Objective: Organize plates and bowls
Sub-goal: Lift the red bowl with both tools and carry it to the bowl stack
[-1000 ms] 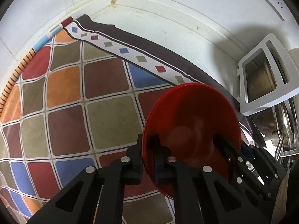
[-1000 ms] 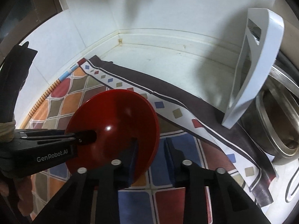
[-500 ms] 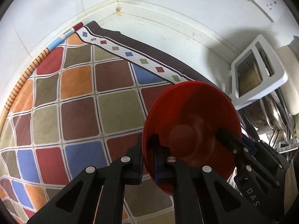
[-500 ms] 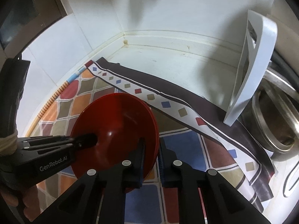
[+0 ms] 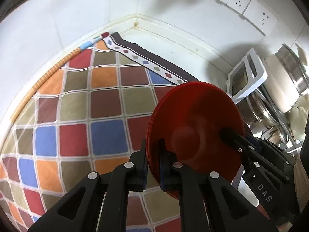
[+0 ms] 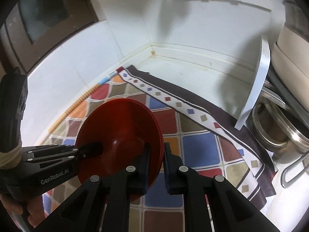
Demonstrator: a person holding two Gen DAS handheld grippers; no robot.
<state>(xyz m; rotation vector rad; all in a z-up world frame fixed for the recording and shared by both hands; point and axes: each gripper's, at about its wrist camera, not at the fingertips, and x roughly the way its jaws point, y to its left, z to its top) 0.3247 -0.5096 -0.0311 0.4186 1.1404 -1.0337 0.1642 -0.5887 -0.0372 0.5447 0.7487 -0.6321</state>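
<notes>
A shallow red bowl (image 5: 193, 119) hangs tilted above the checked cloth, held at two sides. My left gripper (image 5: 152, 148) is shut on its left rim, one finger inside the bowl and one outside. From the right, my right gripper (image 5: 231, 135) reaches in and clamps the opposite rim. In the right wrist view the red bowl (image 6: 123, 127) shows its hollow side. There my right gripper (image 6: 156, 150) pinches its right edge and my left gripper (image 6: 94, 147) comes in from the left, with a hand behind it. The rim looks layered; I cannot tell whether several bowls are nested.
A colourful checked cloth (image 5: 77, 116) covers the white counter below, running into the corner. To the right stand a white rack (image 5: 247, 77), steel pots (image 6: 276, 133) and a cream appliance (image 6: 289, 52). Wall sockets (image 5: 239, 0) sit above them, and a dark window (image 6: 38, 15) is at the left.
The right gripper's jaws closed on the bowl's rim. Both grippers then rose with the bowl, so the cloth now looks farther away and more of the wall shows.
</notes>
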